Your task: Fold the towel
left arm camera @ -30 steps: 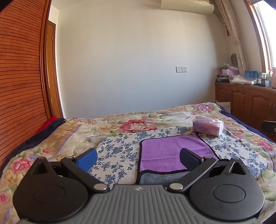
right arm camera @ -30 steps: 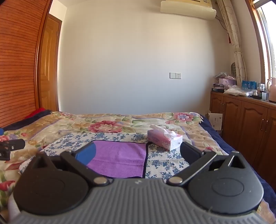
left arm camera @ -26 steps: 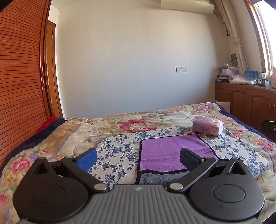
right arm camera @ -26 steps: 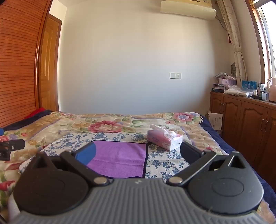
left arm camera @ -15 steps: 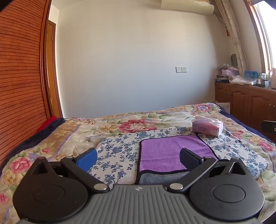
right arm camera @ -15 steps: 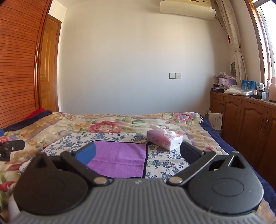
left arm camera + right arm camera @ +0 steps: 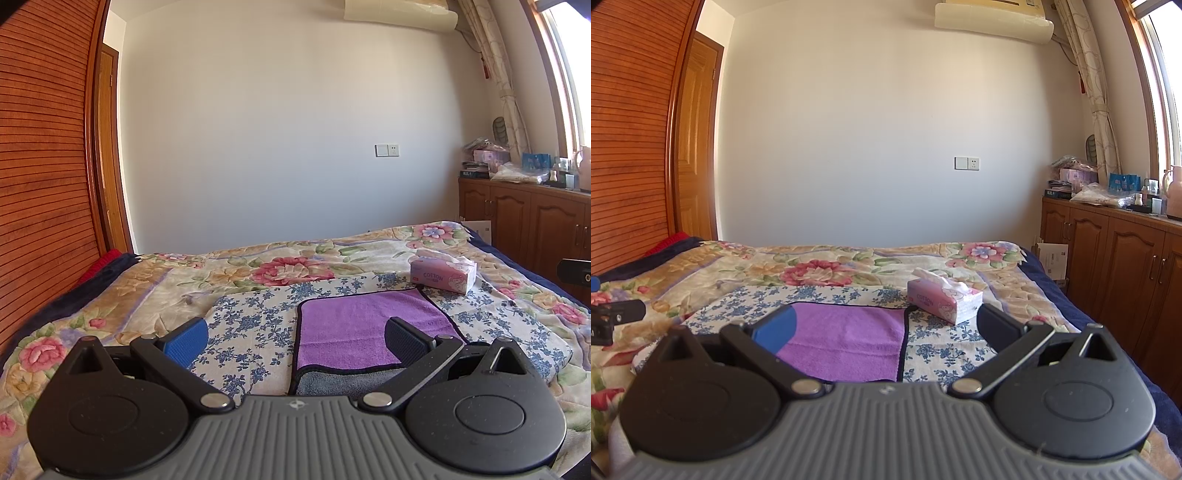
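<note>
A purple towel [image 7: 354, 325] with black trim lies flat on a blue-flowered cloth on the bed. Its near edge shows a grey underside [image 7: 343, 382]. My left gripper [image 7: 295, 338] is open and empty, held above the bed just short of the towel's near left part. The towel also shows in the right wrist view [image 7: 846, 341]. My right gripper [image 7: 884, 326] is open and empty, held above the towel's near right part.
A pink tissue box [image 7: 443, 275] stands on the bed beyond the towel's far right corner; it also shows in the right wrist view [image 7: 943, 299]. The floral bedspread [image 7: 258, 269] covers the bed. Wooden cabinets [image 7: 1126, 266] line the right wall.
</note>
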A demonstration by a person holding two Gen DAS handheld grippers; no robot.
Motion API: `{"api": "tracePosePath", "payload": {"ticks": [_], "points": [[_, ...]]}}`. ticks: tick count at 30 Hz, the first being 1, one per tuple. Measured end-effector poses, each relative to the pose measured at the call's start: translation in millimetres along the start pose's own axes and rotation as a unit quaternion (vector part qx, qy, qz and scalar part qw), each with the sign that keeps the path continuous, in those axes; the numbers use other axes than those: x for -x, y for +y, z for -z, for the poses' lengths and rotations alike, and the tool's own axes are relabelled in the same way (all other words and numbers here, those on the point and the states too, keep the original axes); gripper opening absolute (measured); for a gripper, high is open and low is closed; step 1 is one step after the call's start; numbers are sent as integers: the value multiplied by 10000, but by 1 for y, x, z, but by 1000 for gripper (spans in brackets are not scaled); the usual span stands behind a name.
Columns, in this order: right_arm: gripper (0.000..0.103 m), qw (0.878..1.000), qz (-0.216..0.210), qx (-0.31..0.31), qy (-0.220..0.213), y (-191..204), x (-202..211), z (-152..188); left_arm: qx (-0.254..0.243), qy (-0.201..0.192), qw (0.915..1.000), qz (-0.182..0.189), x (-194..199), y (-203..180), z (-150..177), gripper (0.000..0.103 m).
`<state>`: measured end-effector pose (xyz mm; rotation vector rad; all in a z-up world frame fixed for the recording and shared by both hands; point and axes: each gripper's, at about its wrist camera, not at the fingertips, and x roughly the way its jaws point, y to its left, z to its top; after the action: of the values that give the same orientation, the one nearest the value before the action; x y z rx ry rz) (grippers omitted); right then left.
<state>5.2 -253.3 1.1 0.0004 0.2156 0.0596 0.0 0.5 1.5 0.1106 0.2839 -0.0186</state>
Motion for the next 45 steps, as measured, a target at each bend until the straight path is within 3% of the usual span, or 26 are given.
{"api": "tracePosePath", "payload": {"ticks": [45], "points": [[103, 10000, -12, -23, -8, 1, 1, -1, -19, 11, 10000, -7, 0, -2, 2, 103]]}}
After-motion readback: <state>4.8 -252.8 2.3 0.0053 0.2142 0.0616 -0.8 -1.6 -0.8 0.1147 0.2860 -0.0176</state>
